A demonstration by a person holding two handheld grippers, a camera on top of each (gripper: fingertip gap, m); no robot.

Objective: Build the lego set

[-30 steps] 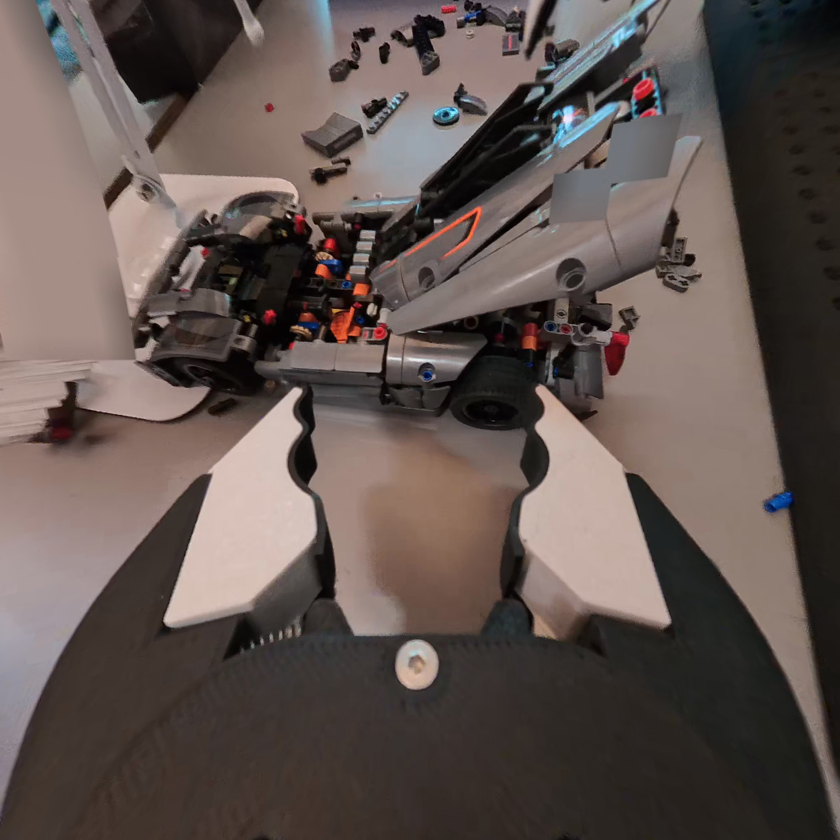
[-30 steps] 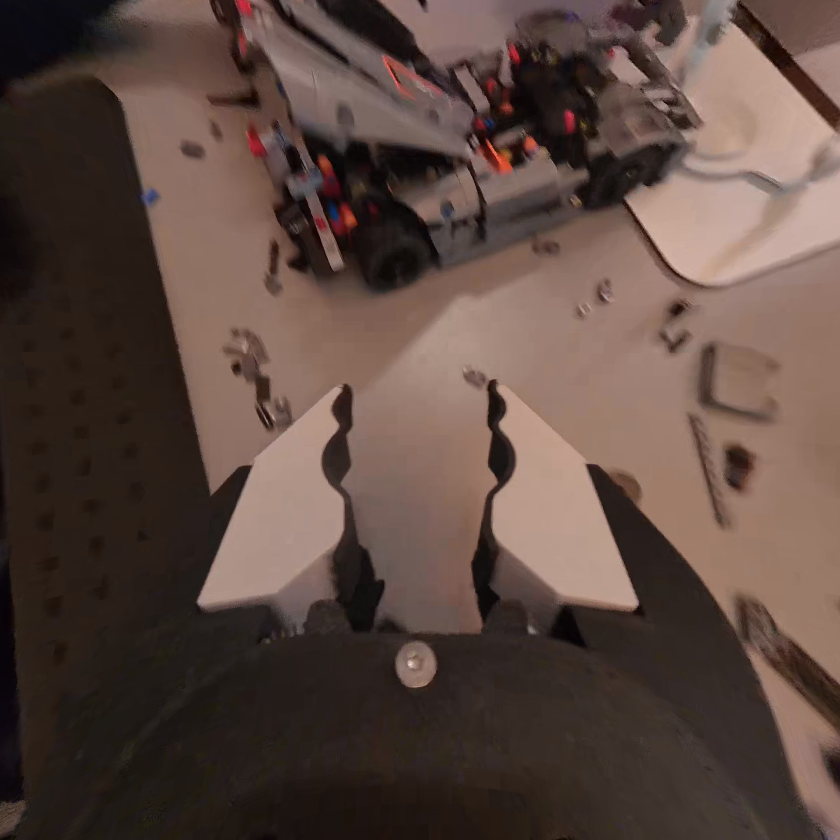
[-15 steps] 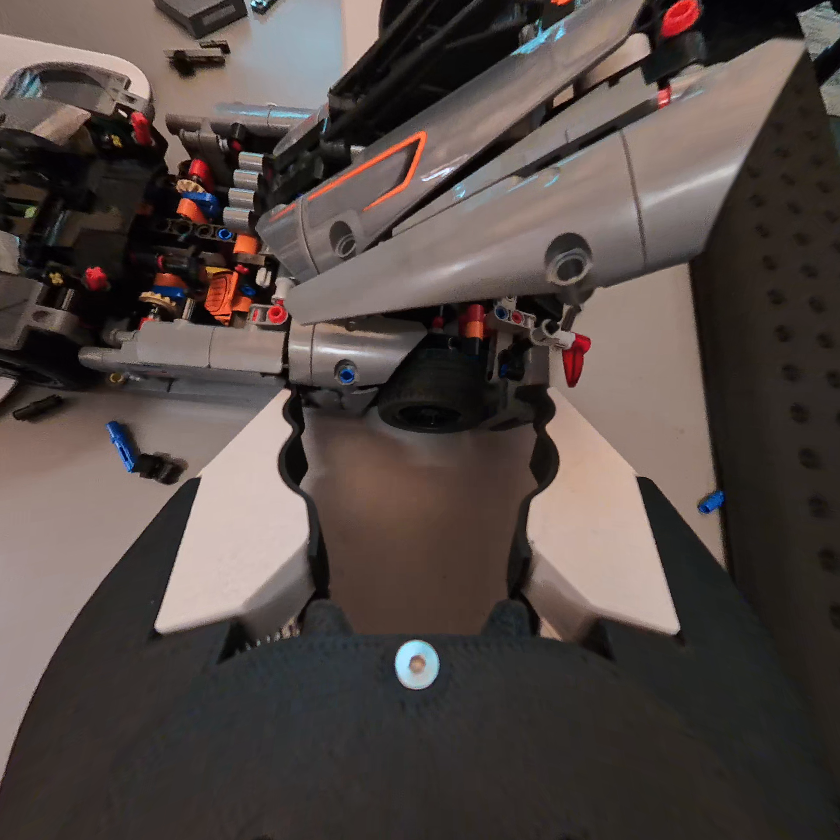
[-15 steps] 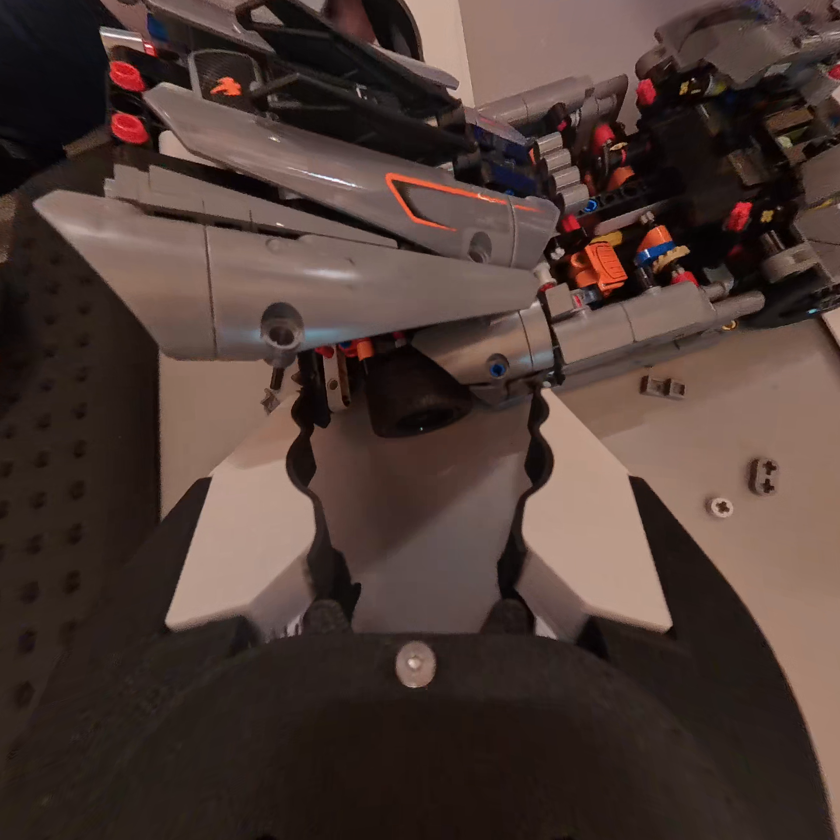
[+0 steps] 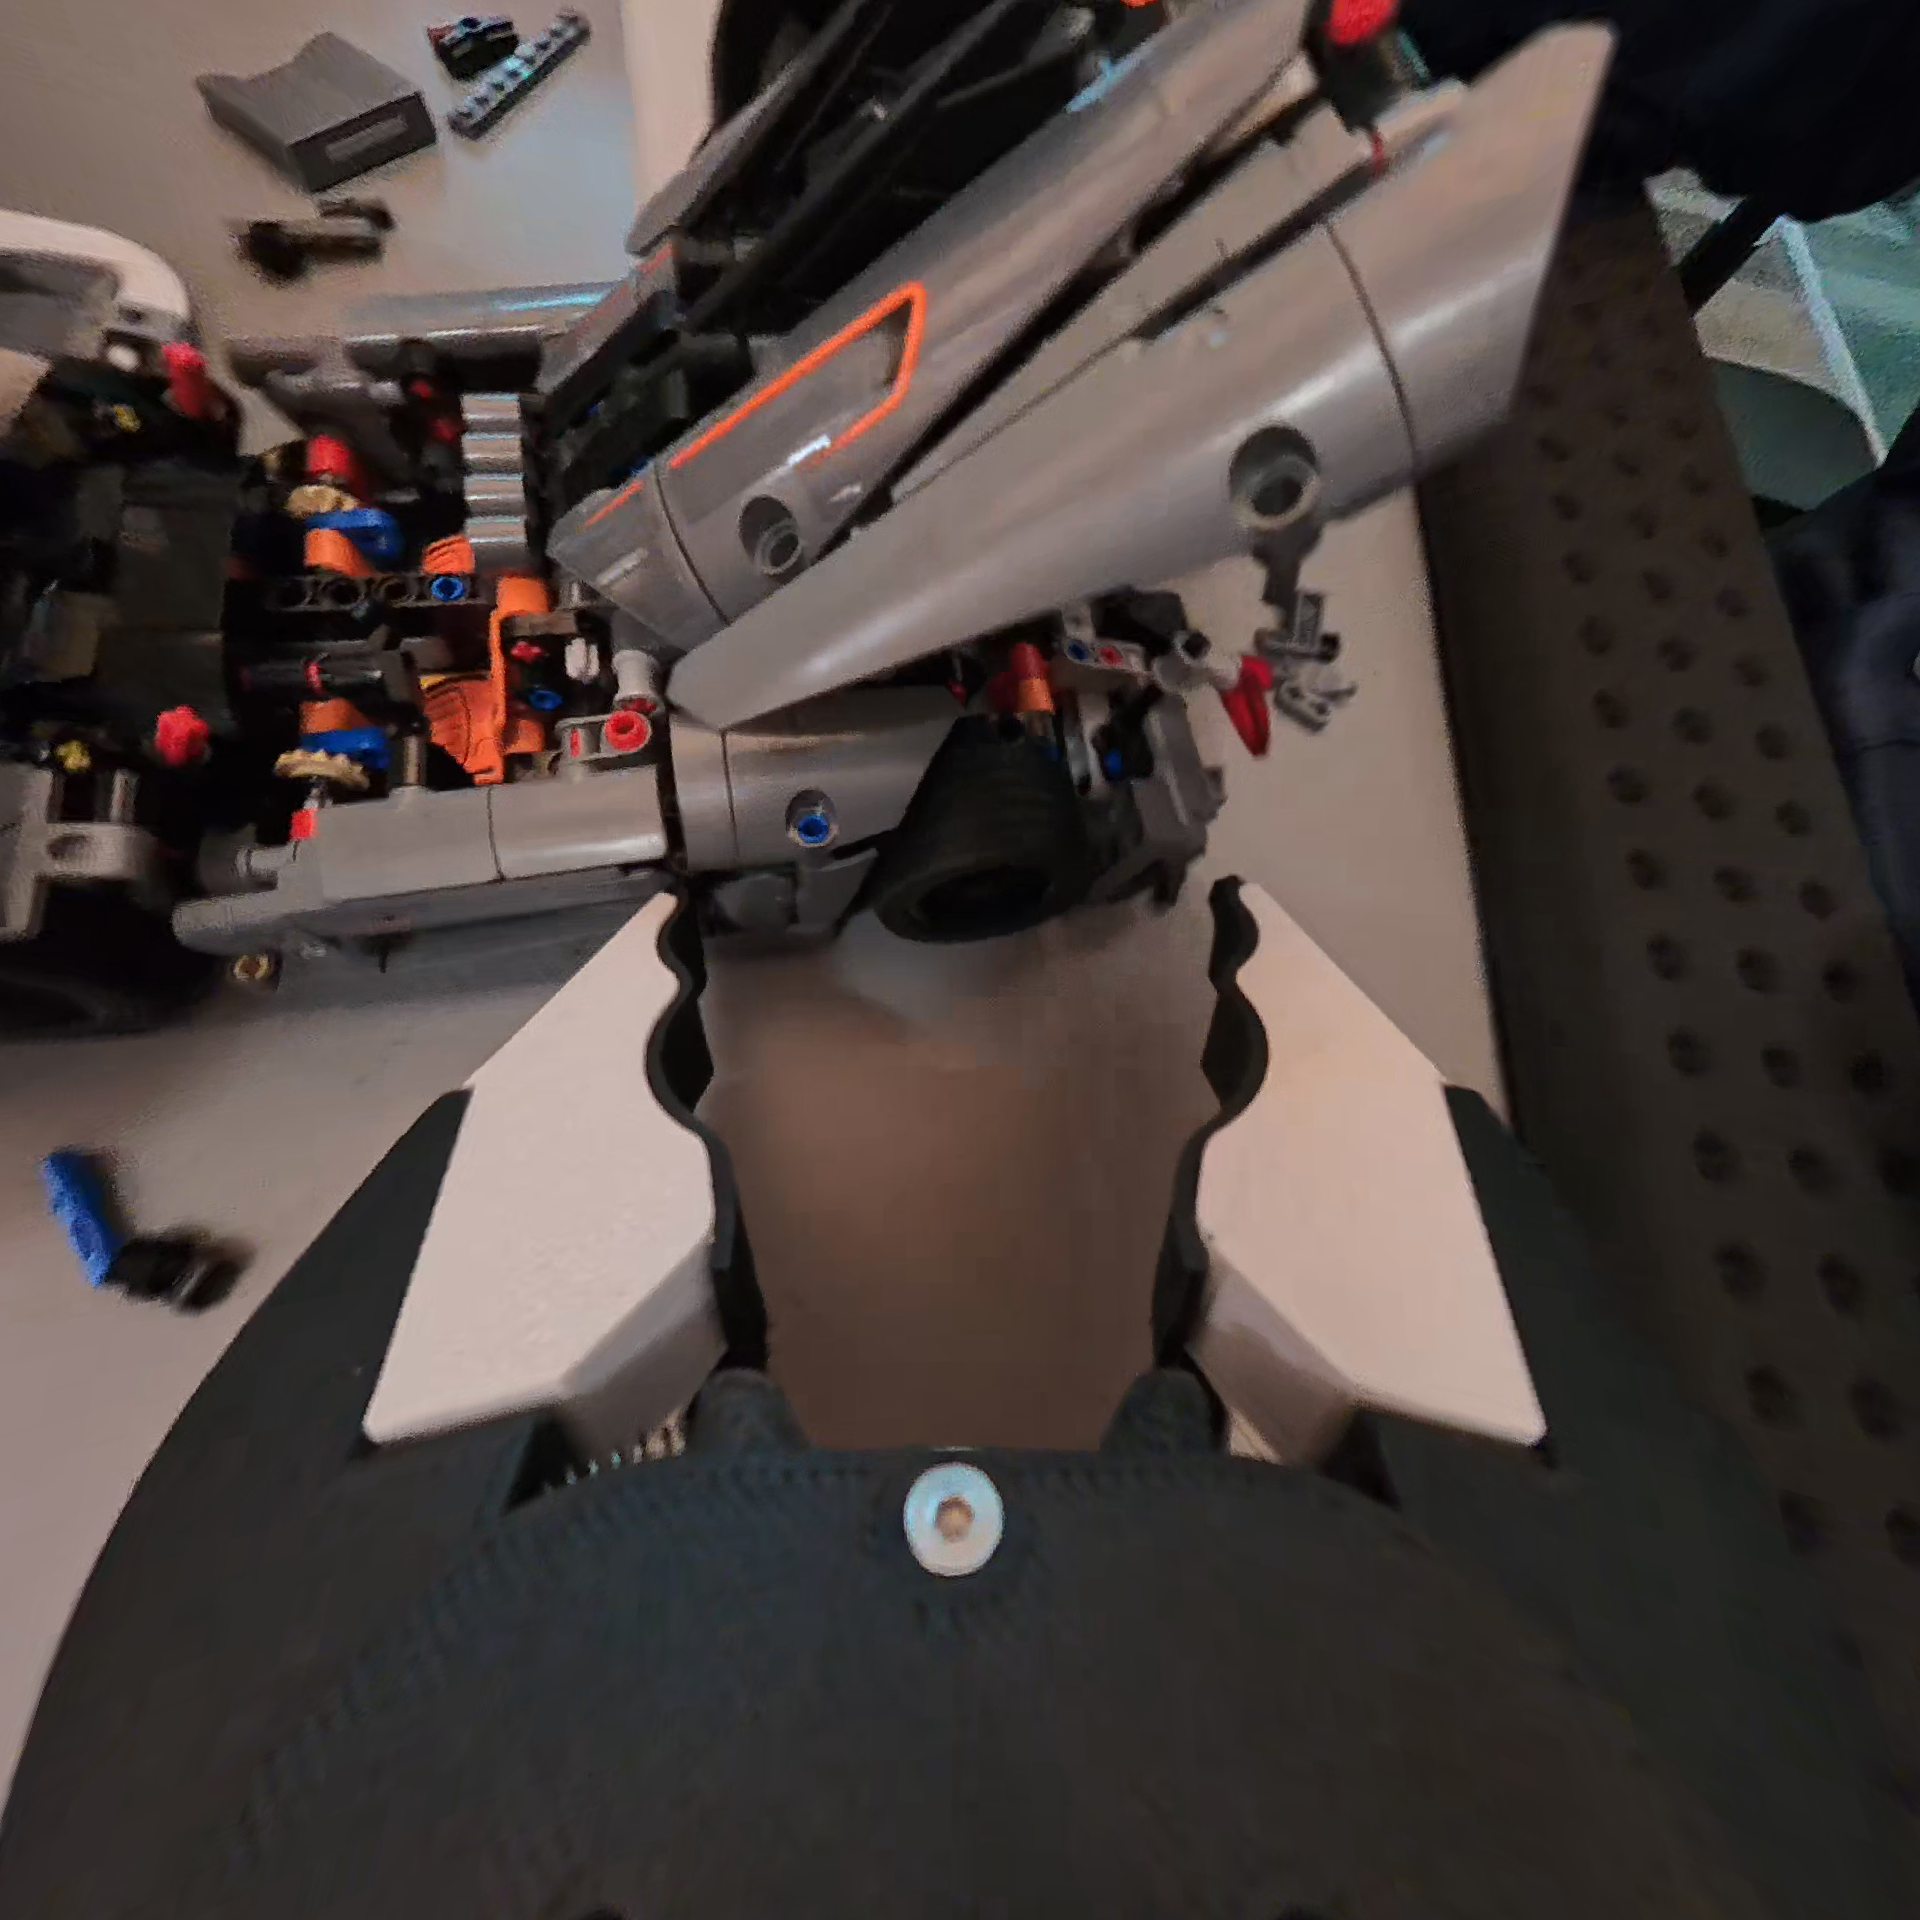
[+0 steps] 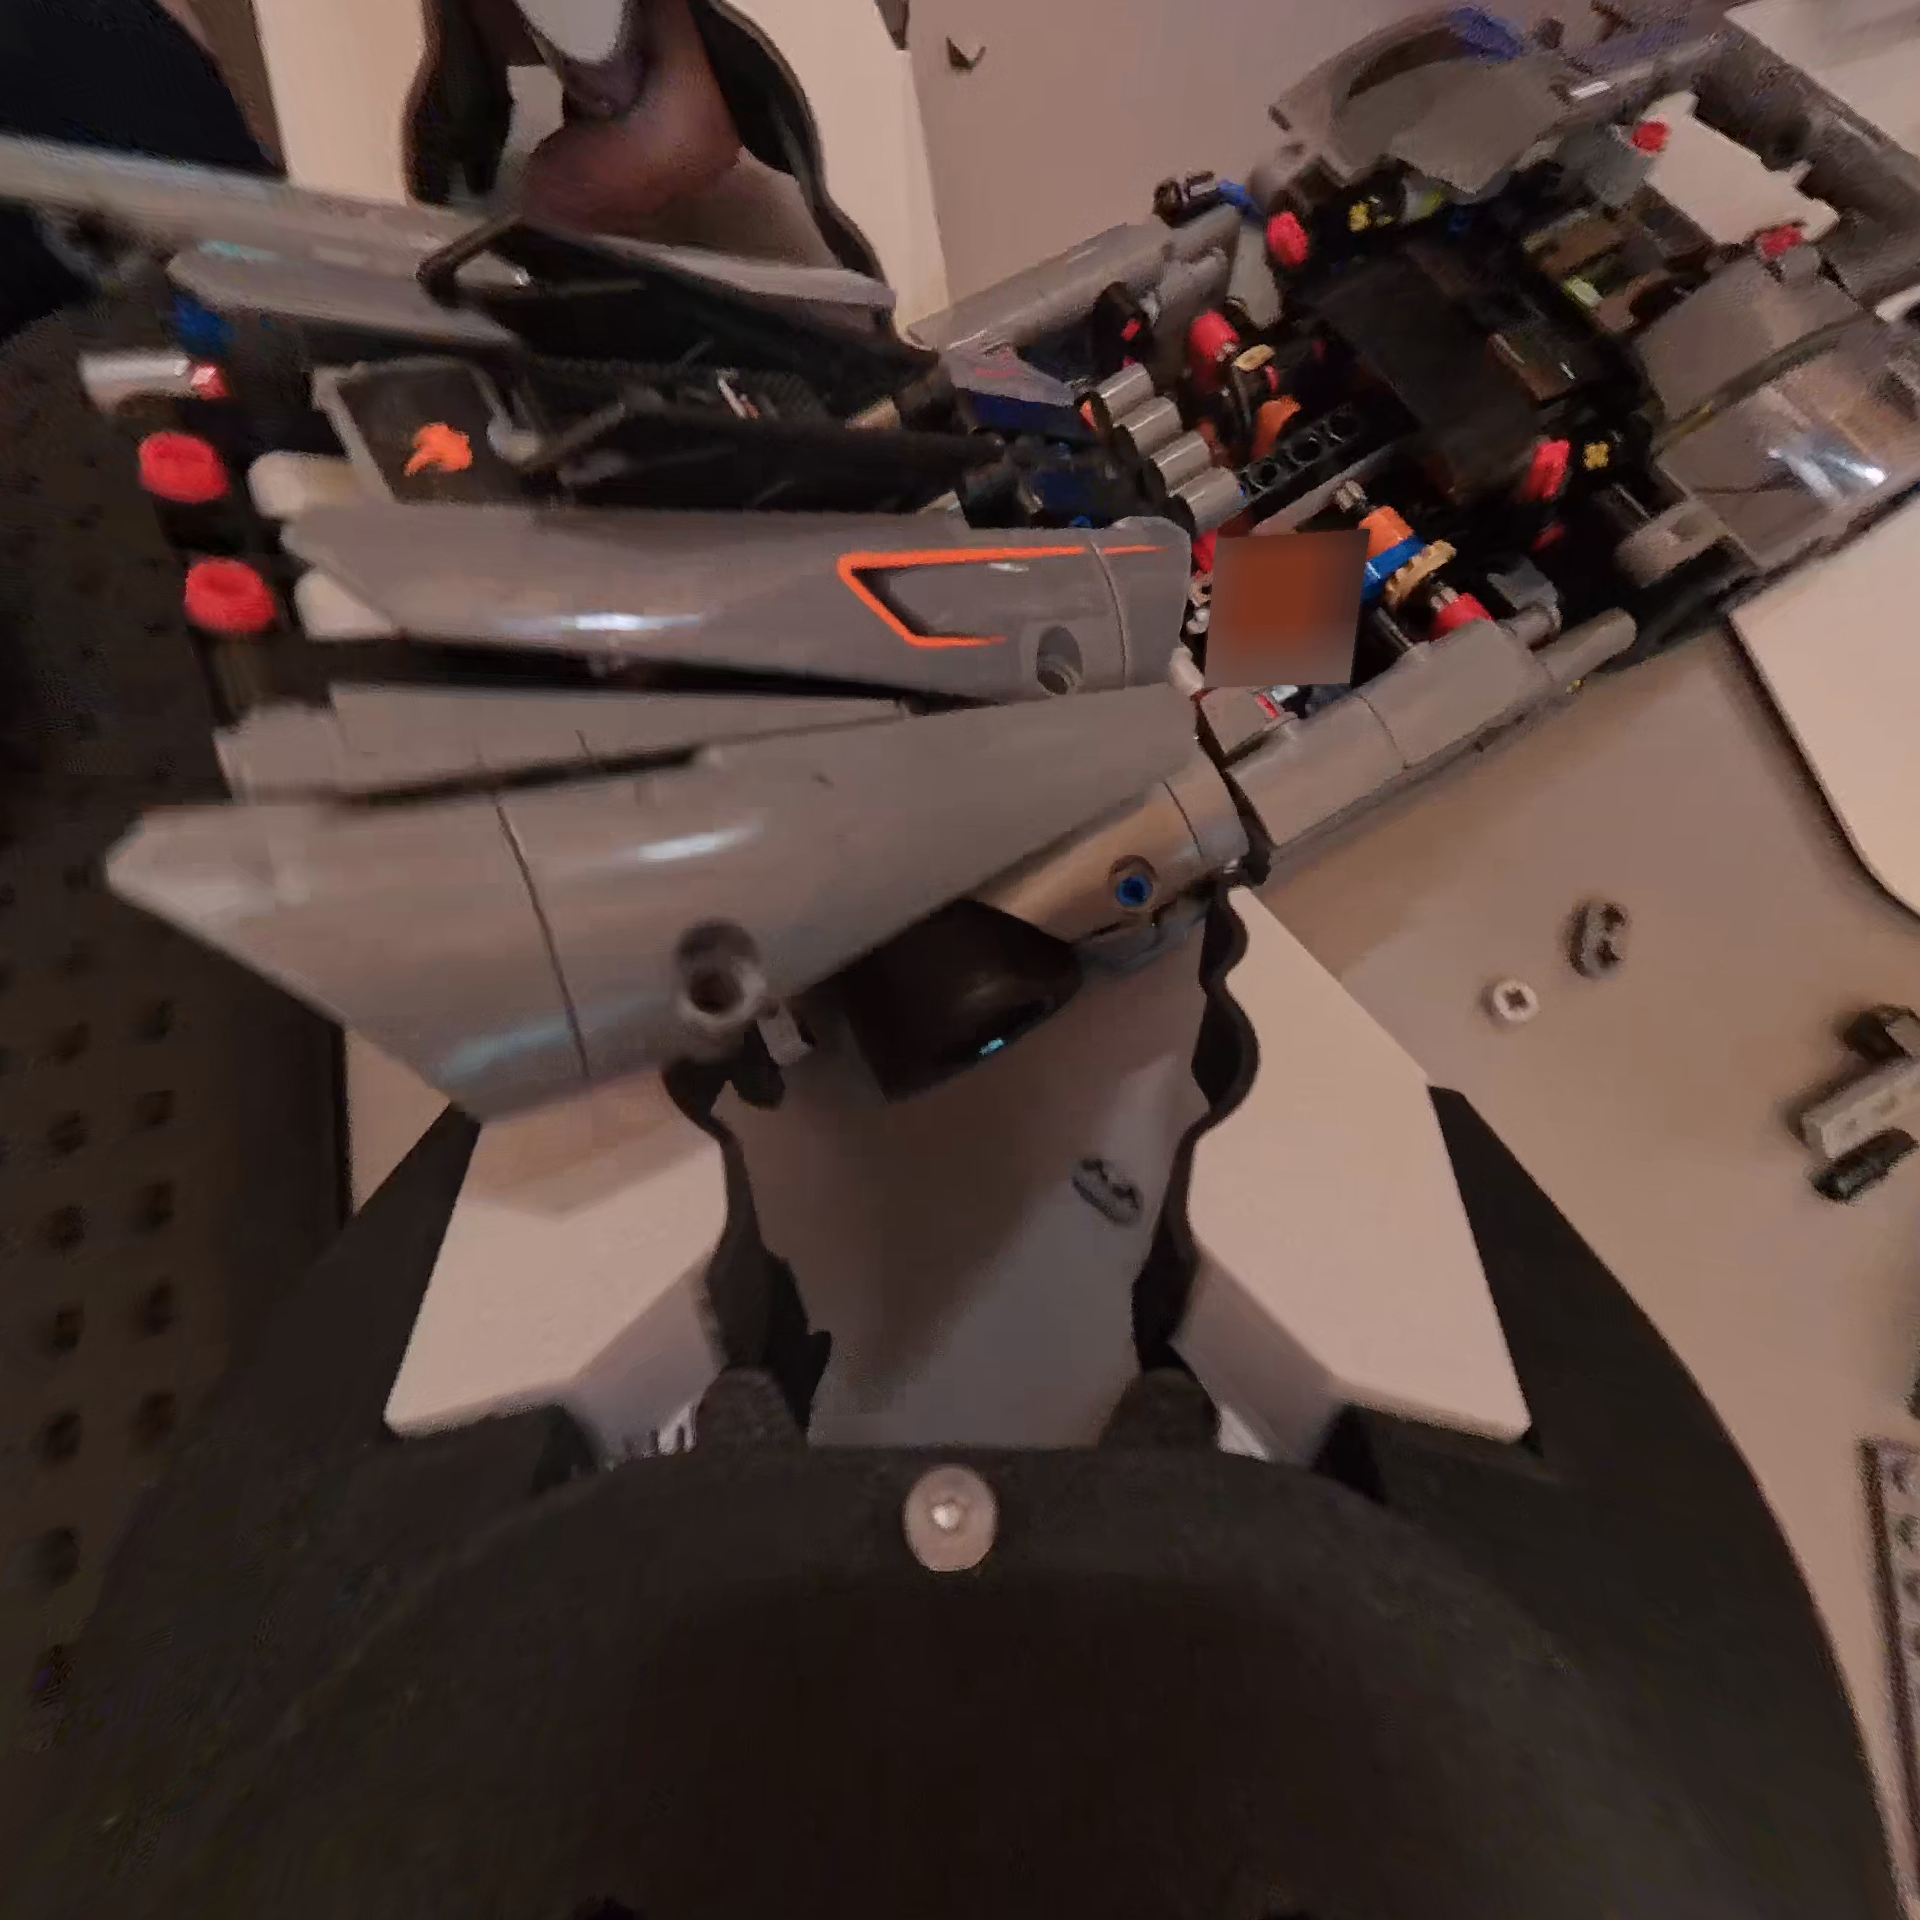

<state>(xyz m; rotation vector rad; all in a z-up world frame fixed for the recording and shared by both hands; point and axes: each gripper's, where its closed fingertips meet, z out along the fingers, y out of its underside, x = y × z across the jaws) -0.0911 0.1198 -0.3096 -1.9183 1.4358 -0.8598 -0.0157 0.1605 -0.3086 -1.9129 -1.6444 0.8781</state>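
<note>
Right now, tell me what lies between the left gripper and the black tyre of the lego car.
Nothing: the left wrist view shows only bare table between the open left gripper and the black tyre, a short stretch.

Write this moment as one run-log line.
left gripper: open, empty | right gripper: open, empty | both at lego car black wheel | no contact confirmed

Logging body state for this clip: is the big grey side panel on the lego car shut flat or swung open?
Swung open. The grey side panel angles up away from the car's lower body, exposing the orange and black mechanism inside.
</note>
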